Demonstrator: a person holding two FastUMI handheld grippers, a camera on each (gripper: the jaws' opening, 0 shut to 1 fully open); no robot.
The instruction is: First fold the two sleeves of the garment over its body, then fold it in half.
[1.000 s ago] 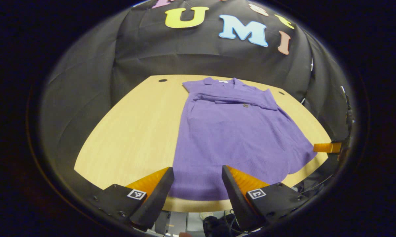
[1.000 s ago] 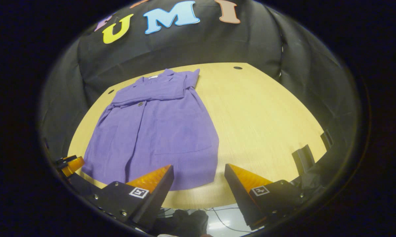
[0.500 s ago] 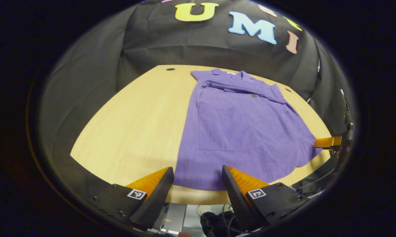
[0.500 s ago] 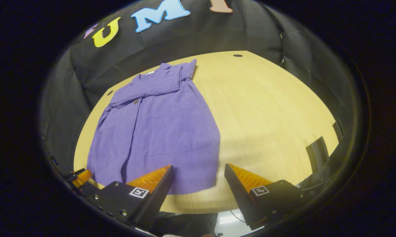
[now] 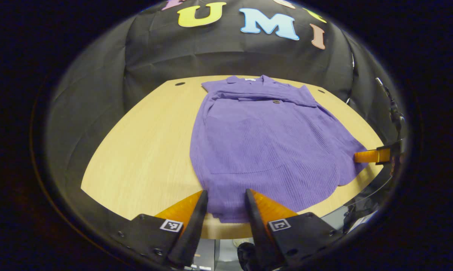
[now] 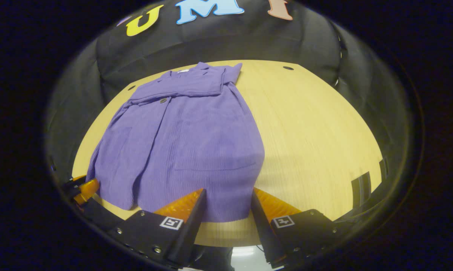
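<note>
Left gripper view: wooden counter (image 5: pixel 143 150) carries a purple button-front shirt (image 5: pixel 264 143), flat, collar at the far side, both sleeves already folded over the chest. We judge it light, limp ribbed fabric, so we take it at the near hem corners. Left hand-held gripper (image 5: pixel 226 210) straddles the hem, fingers apart, not clamped. Right hand-held gripper (image 6: pixel 226 209) likewise apart over the other hem corner.

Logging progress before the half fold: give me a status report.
Both grippers open, at the shirt hem. Sleeves folded over the body; half fold not yet done. Nothing in the way.
</note>
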